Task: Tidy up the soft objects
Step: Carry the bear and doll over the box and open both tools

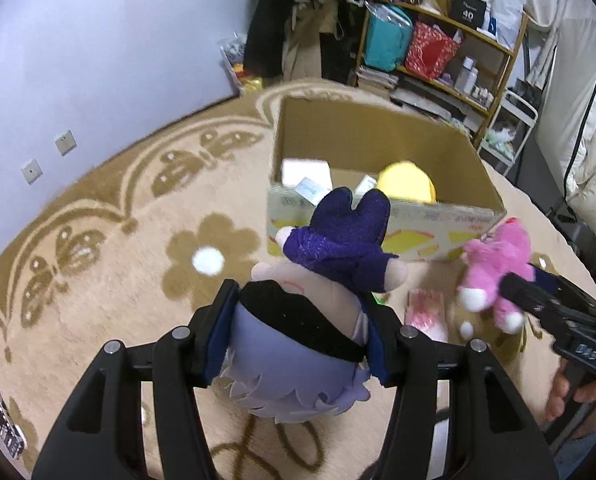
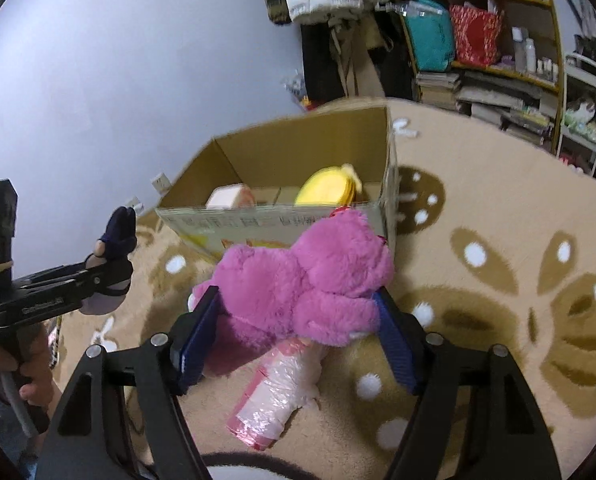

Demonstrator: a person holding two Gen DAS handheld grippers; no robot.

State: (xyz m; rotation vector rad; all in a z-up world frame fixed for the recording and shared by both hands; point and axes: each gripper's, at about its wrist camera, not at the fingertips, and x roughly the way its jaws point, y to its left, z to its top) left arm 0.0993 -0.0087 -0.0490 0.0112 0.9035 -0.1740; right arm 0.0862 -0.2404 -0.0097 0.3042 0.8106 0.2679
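Note:
My left gripper [image 1: 298, 320] is shut on a plush doll [image 1: 317, 304] with lavender hair and a dark purple outfit, held above the rug just in front of the cardboard box [image 1: 377, 224]. My right gripper [image 2: 298, 332] is shut on a pink plush bear [image 2: 305, 280], also held in front of the box [image 2: 282, 224]. The pink bear shows in the left wrist view [image 1: 493, 272], to the right of the doll. The doll shows at the left of the right wrist view [image 2: 114, 248]. A yellow plush [image 1: 407, 182] lies inside the box.
A pink and white plastic-wrapped roll [image 2: 278, 384] lies on the beige patterned rug [image 1: 98, 240] under the bear. White items [image 1: 305, 176] sit in the box. A wooden shelf [image 1: 449, 52] with bags and hanging clothes stands behind, against the wall.

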